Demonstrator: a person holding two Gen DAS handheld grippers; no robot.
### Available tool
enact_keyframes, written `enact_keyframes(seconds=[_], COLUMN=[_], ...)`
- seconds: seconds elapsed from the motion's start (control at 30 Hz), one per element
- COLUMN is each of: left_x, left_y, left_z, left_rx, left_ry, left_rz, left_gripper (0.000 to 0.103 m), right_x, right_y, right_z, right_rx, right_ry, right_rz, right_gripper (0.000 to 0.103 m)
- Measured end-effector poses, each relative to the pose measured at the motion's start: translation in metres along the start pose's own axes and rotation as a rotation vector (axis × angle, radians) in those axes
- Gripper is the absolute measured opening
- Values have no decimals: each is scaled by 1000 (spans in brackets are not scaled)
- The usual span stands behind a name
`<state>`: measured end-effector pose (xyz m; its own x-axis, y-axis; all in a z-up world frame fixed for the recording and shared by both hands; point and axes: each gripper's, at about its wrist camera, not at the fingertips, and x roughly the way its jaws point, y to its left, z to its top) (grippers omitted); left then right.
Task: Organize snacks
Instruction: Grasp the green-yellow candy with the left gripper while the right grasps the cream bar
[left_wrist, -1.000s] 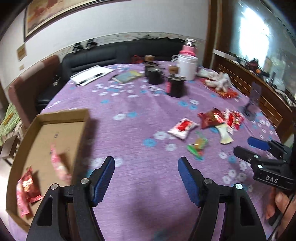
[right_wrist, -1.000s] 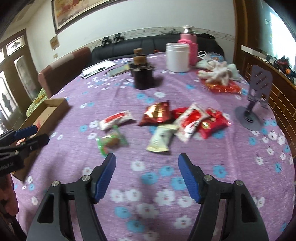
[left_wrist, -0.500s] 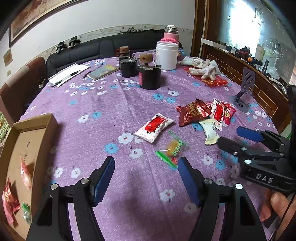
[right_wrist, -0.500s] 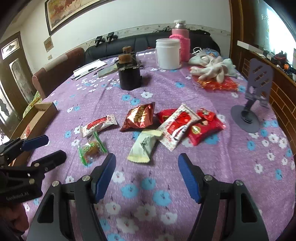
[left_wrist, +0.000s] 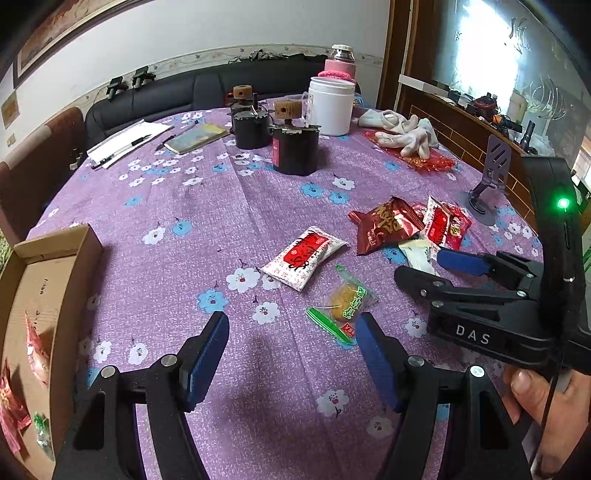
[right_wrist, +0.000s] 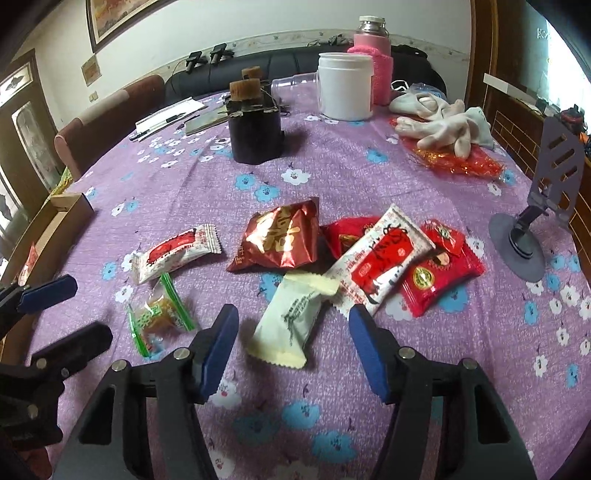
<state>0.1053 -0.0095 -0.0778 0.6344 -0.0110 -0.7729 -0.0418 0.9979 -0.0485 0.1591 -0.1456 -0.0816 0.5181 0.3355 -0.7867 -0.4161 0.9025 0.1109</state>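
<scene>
Several snack packets lie loose on the purple flowered tablecloth. A pale cream packet (right_wrist: 295, 317) lies between my open right gripper (right_wrist: 291, 325) fingers. A clear green-edged candy (left_wrist: 341, 301) (right_wrist: 159, 314) lies just ahead of my open, empty left gripper (left_wrist: 291, 332). A white-and-red packet (left_wrist: 304, 254) (right_wrist: 177, 253), a dark red foil bag (right_wrist: 280, 236) and red packets (right_wrist: 439, 273) lie beyond. The cardboard box (left_wrist: 55, 266) at the left holds a few snacks.
Two dark jars (left_wrist: 295, 151), a white canister (left_wrist: 332, 105), a pink flask (right_wrist: 373, 55), white gloves (right_wrist: 439, 118), a phone stand (right_wrist: 535, 221), and papers with a pen (left_wrist: 125, 140) sit further back. The right gripper (left_wrist: 480, 295) is close beside the left one.
Both grippers have moved forward and lower toward the loose snacks. The left one swung right, away from the box. Both stay open.
</scene>
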Motion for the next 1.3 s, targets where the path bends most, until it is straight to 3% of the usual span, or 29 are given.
enact_keyframes(seconds=[0.07,0.13,0.47,0.67,0.73,0.83,0.87,1.1,1.3], left_x=[2,4,22,38,48,50,49,32,-9], left_y=[-1,-2,-24,-49,-52,-47,-46,-33,-13], left_z=[0,-1,15,20,17,17,18,7,-2], left_rx=[4,11,75,152,168,143,140,91,37], left_ry=[5,11,37,63,88,74,72,50,-16], left_rz=[-3,-8,-76,-67,-54,-65,-60,-95,-79], left_gripper=[74,74,74,74,56,48,36,36,36], right_x=[2,2,-33,-61,-69,-77,-79,-92,-99], right_y=[2,3,-11,-24,-28,-33,-33,-31,-15], right_z=[1,1,-5,-11,-13,-16,-17,-20,-20], right_rx=[-19,-33,23,65,76,91,94,100,75], right_ry=[2,-2,-62,-101,-112,-124,-126,-150,-160], right_rz=[-30,-46,17,37,36,35,36,48,74], right_gripper=[47,24,24,24,24,24,24,24,24])
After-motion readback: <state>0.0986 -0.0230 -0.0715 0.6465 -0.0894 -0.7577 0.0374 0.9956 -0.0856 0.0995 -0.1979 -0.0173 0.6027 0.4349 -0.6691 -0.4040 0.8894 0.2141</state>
